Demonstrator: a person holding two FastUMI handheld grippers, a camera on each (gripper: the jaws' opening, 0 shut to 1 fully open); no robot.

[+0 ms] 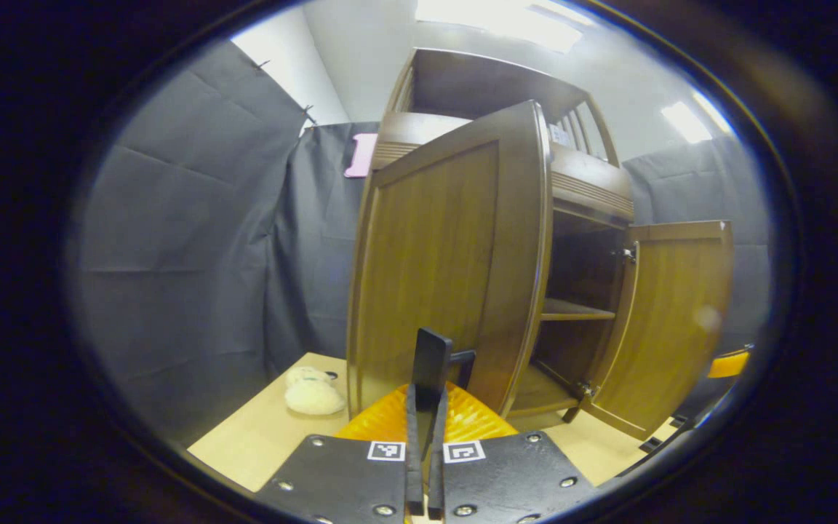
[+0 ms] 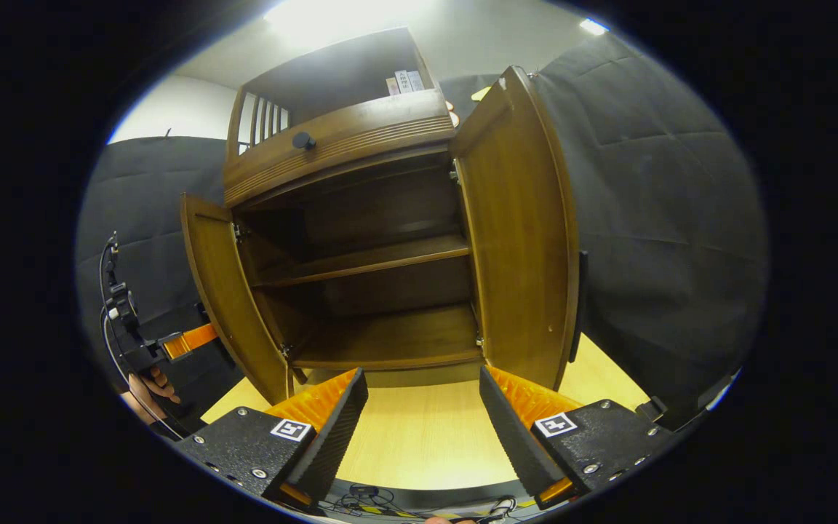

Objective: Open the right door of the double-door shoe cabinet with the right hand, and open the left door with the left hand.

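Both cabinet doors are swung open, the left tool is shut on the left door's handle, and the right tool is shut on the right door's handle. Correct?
Not quite. The right tool is open and grips nothing, as the right gripper view shows; the right door stands free. The left tool is shut on the left door's handle, and both doors are open.

Left door (image 1: 448, 269) of the shoe cabinet (image 2: 361, 145): front handle (image 1: 433, 364) mostly covered by the fingers of the left gripper (image 1: 426, 429), closed on it. Behind that door, left half of the cabinet interior out of sight in the left gripper view. Beside the door's bottom corner, two pale fluffy things (image 1: 311, 391), too blurred to identify. On the cabinet's top shelf, small upright items (image 2: 404, 80), too small to tell. Left of the cabinet in the right gripper view, a hand (image 2: 148, 393) partly cut off by the edge.
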